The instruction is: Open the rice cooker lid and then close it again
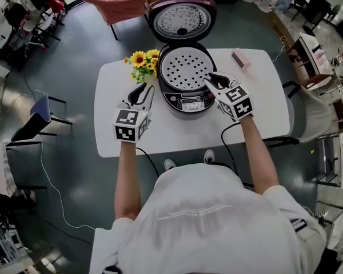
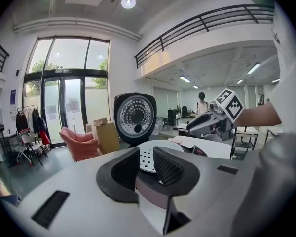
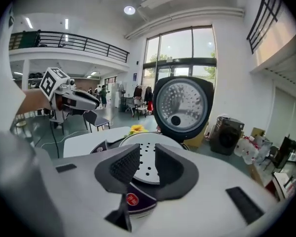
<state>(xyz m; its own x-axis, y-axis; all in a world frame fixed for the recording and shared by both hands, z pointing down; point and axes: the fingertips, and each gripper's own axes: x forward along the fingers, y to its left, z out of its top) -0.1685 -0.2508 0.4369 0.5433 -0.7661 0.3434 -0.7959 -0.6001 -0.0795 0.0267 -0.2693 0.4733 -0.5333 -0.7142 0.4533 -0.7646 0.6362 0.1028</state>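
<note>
While the head view places both grippers over the table [image 1: 263,119], only their own views show the jaws. The left gripper [image 2: 147,164] is parted and empty, and the right gripper [image 3: 143,164] gapes on nothing, its jaws masking the near rim of the cooker [image 1: 186,99]. That cooker sits mid-table between them with its holed tray [image 1: 186,68] bare and its lid [image 1: 181,20] upright behind. Flowers [image 1: 143,60] touch its left side. A pink box [image 1: 240,59], far right, appears from the head alone. A pink chair [image 1: 111,1] stands beyond.
</note>
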